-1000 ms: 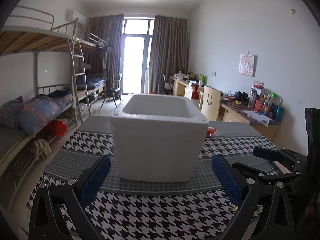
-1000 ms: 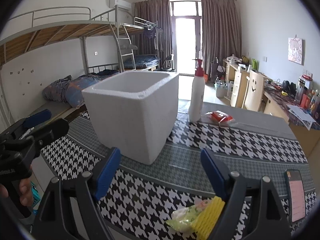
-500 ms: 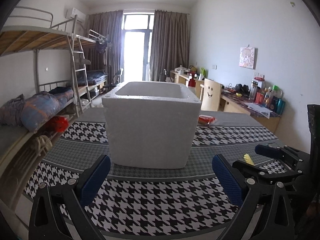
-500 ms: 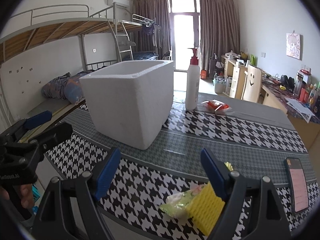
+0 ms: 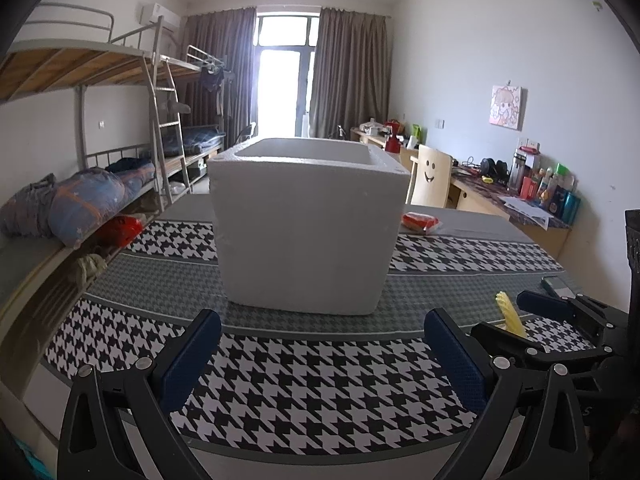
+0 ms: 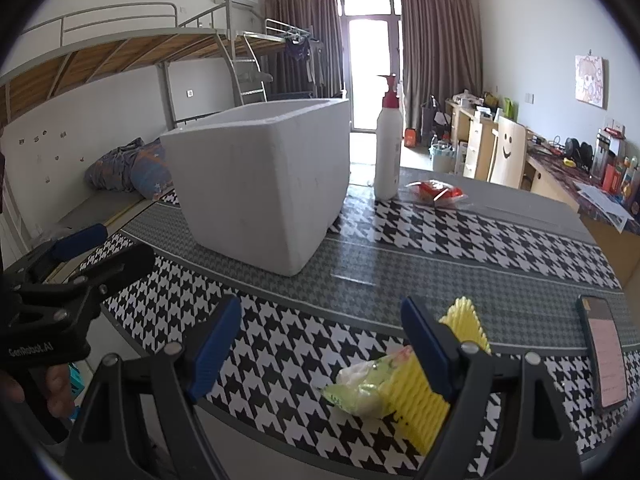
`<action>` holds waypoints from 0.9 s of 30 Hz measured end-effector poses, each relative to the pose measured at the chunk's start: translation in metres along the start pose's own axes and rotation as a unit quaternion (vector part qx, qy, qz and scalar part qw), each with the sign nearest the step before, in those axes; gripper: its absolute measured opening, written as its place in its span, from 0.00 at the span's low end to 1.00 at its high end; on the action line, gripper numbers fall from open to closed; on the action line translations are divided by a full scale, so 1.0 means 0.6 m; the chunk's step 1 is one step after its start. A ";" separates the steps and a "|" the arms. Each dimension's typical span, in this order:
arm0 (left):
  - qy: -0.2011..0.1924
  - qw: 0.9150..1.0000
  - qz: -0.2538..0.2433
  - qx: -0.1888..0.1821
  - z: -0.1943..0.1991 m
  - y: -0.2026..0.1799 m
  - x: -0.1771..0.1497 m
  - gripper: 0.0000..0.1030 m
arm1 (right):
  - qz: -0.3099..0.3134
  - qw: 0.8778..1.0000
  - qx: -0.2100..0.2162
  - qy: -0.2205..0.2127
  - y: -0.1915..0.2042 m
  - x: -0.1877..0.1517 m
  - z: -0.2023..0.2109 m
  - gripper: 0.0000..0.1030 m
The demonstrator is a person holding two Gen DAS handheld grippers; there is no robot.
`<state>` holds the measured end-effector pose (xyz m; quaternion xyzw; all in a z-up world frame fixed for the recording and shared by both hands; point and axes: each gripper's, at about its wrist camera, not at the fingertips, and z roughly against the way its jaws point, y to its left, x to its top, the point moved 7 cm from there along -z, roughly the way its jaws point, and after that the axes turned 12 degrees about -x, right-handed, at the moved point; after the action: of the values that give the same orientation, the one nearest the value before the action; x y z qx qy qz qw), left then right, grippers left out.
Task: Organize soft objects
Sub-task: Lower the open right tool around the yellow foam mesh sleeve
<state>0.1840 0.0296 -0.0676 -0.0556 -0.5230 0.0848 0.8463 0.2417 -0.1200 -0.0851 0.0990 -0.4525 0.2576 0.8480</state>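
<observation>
A surface (image 5: 304, 384) covered in black-and-white houndstooth cloth with grey bands is carrying everything, and a bunk bed (image 5: 92, 80) is running along the room's left wall beside it. On the surface a white foam box (image 5: 308, 232) is standing open-topped, sitting straight ahead of the left gripper (image 5: 320, 356), whose jaws are gaping wide and holding nothing. The right gripper (image 6: 320, 344) is likewise hanging with its jaws spread wide and empty, low over the near edge. Just beyond the right gripper's right finger, a yellow foam net sleeve (image 6: 420, 396) is lying on the cloth, touching a crumpled pale green packet (image 6: 364, 384) on its left; both are sitting well apart from the box. A white pump bottle (image 6: 388, 148) with a red top is standing upright just behind the box's far corner, and a red snack packet (image 6: 436, 192) is lying near it. A phone (image 6: 604, 360) is resting face up at the surface's right edge. In the right wrist view the left gripper's body is showing the lettering "GenRobot.AI".
</observation>
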 end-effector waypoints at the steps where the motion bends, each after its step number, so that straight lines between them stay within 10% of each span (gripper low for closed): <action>1: 0.001 1.000 0.001 0.000 -0.001 -0.003 -0.003 0.99 | 0.002 1.000 -0.001 0.001 -0.001 -0.002 0.000 0.83; 27: 0.018 0.999 -0.021 -0.032 -0.040 -0.069 -0.017 0.99 | -0.018 0.999 -0.034 0.015 -0.057 -0.036 0.011 0.83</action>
<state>0.2047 -0.0134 -0.0797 -0.0733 -0.5108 0.0490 0.8552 0.2451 -0.1594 -0.0966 0.0742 -0.4461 0.2282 0.8622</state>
